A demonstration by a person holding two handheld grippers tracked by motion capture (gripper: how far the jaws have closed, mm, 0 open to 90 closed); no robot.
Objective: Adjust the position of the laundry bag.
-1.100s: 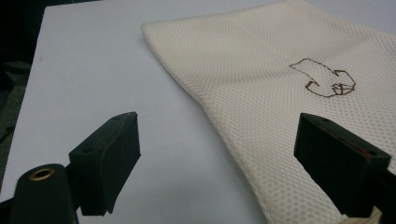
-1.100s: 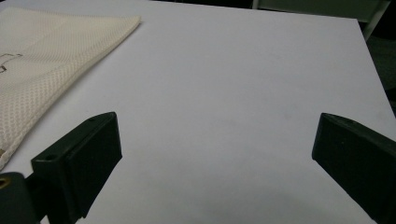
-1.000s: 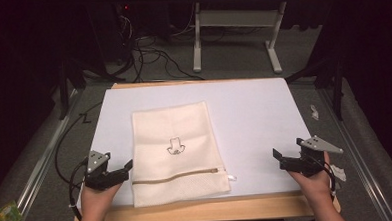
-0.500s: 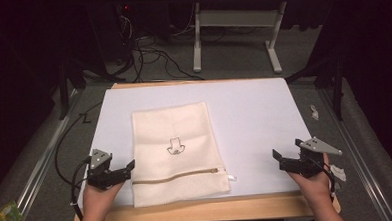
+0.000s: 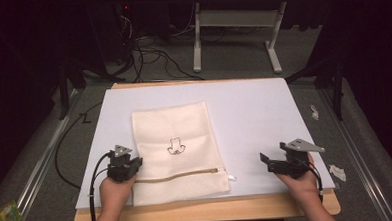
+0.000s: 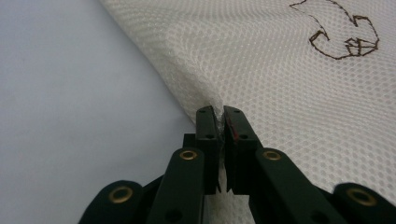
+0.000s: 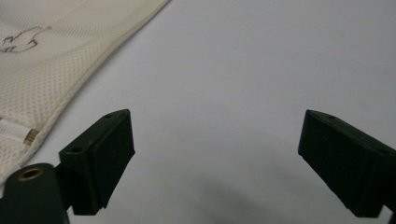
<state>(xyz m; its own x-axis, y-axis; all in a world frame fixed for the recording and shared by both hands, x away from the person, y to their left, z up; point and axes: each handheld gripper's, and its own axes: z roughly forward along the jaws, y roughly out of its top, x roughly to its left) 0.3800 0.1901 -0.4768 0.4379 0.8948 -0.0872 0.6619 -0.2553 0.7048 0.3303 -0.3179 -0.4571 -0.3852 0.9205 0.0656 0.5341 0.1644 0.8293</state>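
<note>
High view: a cream mesh bag (image 5: pixel 178 151) lies flat on the white sheet (image 5: pixel 254 113) that covers the table, a little left of centre, its zip (image 5: pixel 179 176) running across near the edge closest to the person. A small dark embroidered figure (image 5: pixel 175 146) sits about midway up the bag.

The left gripper (image 5: pixel 131 166) has come in at the bag's left edge, just above the zip. In the left gripper view its jaws stand almost closed, with a thin fold of the mesh (image 6: pixel 219 105) pinched between them (the cloth puckers up right at the tips, which suggests a real hold rather than a mere touch). Taking the edge there, beside the zip, looks meant to anchor or lift that side so the bag does not slide on the smooth sheet.

The right gripper (image 5: pixel 269 162) rests on the sheet well apart from the bag, off its right side. The right gripper view shows its jaws spread wide with nothing between them, bare sheet ahead and the bag's right edge (image 7: pixel 56 74) off to the side, with the zip's end tab (image 7: pixel 29 135) beside it. It seems poised to move in on that end, probably toward the zip pull.
</note>
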